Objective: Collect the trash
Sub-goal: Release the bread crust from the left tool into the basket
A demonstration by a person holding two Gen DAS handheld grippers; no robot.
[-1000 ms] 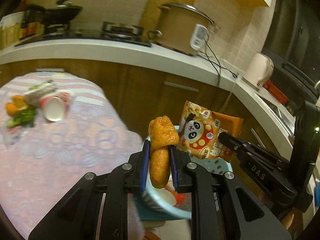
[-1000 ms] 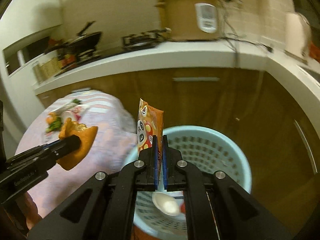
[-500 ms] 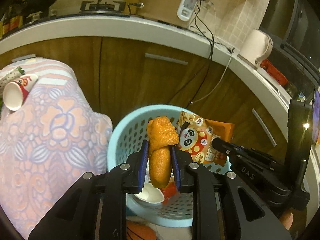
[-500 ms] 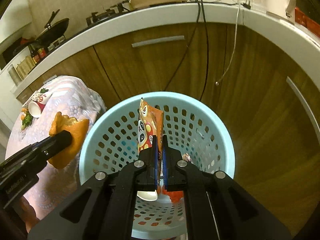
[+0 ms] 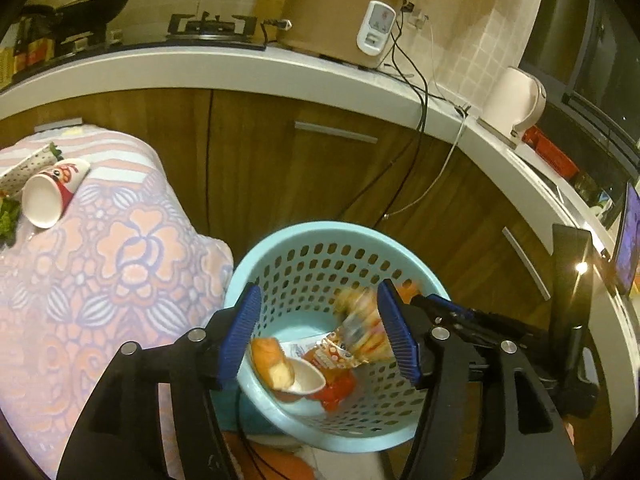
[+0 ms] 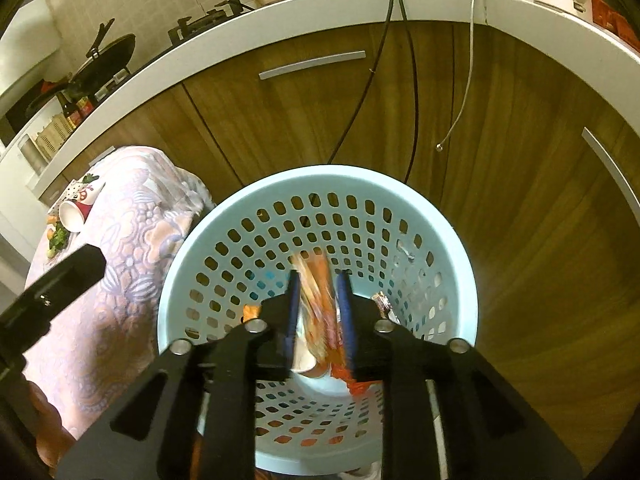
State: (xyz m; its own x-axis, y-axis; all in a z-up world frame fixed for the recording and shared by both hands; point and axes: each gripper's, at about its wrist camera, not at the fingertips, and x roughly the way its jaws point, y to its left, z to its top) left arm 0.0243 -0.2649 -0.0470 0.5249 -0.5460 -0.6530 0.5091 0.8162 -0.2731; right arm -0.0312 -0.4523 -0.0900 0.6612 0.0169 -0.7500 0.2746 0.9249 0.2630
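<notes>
the pale blue perforated plastic waste basket (image 5: 304,276) stands on the floor just beside the table draped in a pink and lilac floral cloth (image 5: 100,264), in front of dark wooden cabinet doors (image 5: 256,148) under a white curved countertop (image 5: 168,70). the left gripper (image 5: 320,332) hangs over the near side of the basket, jaws opening and already well apart, with nothing pressed between the blue pads (image 5: 242,332); below them, inside the basket, the orange-brown fried bread piece (image 5: 270,360) lies against a white paper cup (image 5: 306,376) and red wrapper scraps (image 5: 336,390) on the basket's floor. the right gripper (image 6: 320,312) points down into the same basket from its other side, jaws opening by a small gap; the orange snack packet with a cartoon print (image 6: 318,300) is a blurred streak between the pads, and whether they touch it cannot be told; in the left wrist view the same packet (image 5: 360,332) is smeared, low inside the basket beside the cup. on the cloth, well away from the basket, a red and white paper cup (image 5: 50,194) lies on its side near green vegetable scraps (image 5: 8,220). on the countertop above the basket stand a tan rice cooker (image 5: 340,12) and, further along, a cream electric kettle (image 5: 514,104).
</notes>
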